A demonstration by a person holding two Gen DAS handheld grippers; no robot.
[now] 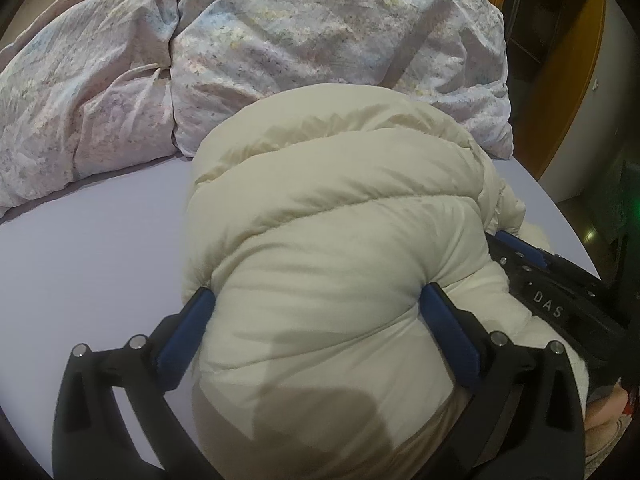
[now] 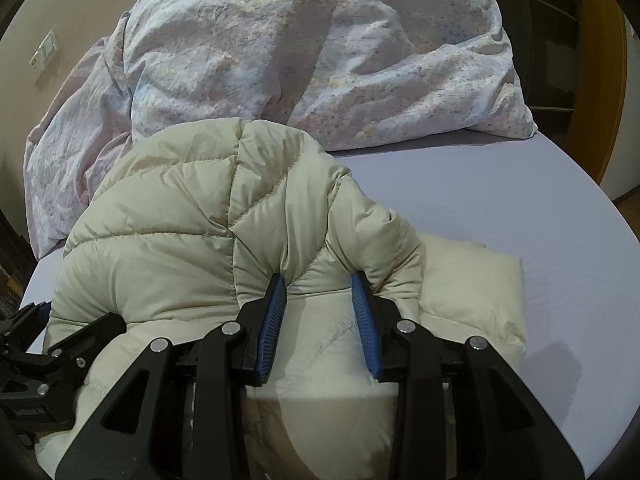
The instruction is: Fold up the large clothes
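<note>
Both grippers have hold of a cream puffer jacket (image 1: pixel 336 216) that lies bundled on the bed (image 1: pixel 100 248), so the step in hand looks like a fold being laid down, with the top layer brought over the rest. The left gripper (image 1: pixel 318 300) stands wide, and its blue pads dent a thick quilted roll of the jacket on both sides, so it is clenched on that roll. The right gripper (image 2: pixel 320 284) is narrower, and its pads pinch a raised ridge of the jacket just below what seems to be the hood seam. In the right view a flat folded layer of the jacket shows under and to the right of the held part, resting on the sheet. The next move probably calls for lowering both holds evenly, pressing the puffy fill flat so the fold does not spring back, and only then letting go; the slick, airy fabric is likely to bounce or slide. The bed carries a plain lilac sheet, smooth and bare around the jacket. Behind it a crumpled floral duvet (image 1: pixel 280 40) is heaped close to the jacket. On the right stands an orange-brown wooden door frame (image 1: pixel 560 80), and a wall switch plate (image 2: pixel 43 58) shows at the left of the right view.
</note>
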